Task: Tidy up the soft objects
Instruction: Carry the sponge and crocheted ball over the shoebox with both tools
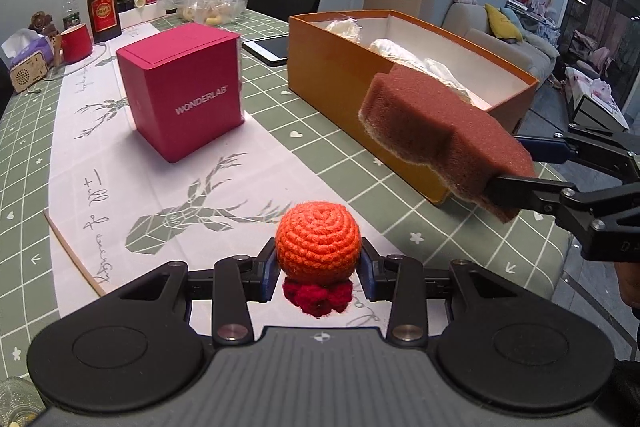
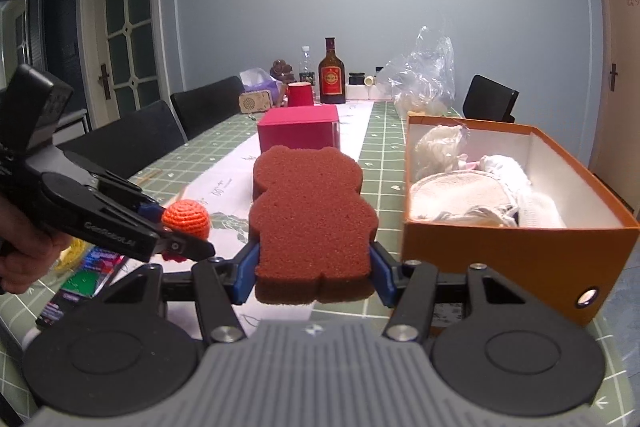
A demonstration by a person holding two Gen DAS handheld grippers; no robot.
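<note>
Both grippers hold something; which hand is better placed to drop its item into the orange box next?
Right: its brown sponge already overlaps the orange box rim, while the left's crochet ball sits farther back.

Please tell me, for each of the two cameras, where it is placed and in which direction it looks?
Left wrist: sits behind the left gripper, which grips the orange crochet ball; looks along the table to the pink box; the right gripper enters from the right edge.
Right wrist: sits behind the right gripper, which grips the brown bear sponge; faces the far wall; a hand holds the left gripper.
Shared: ball, sponge, pink box, orange box, brown bottle.
</note>
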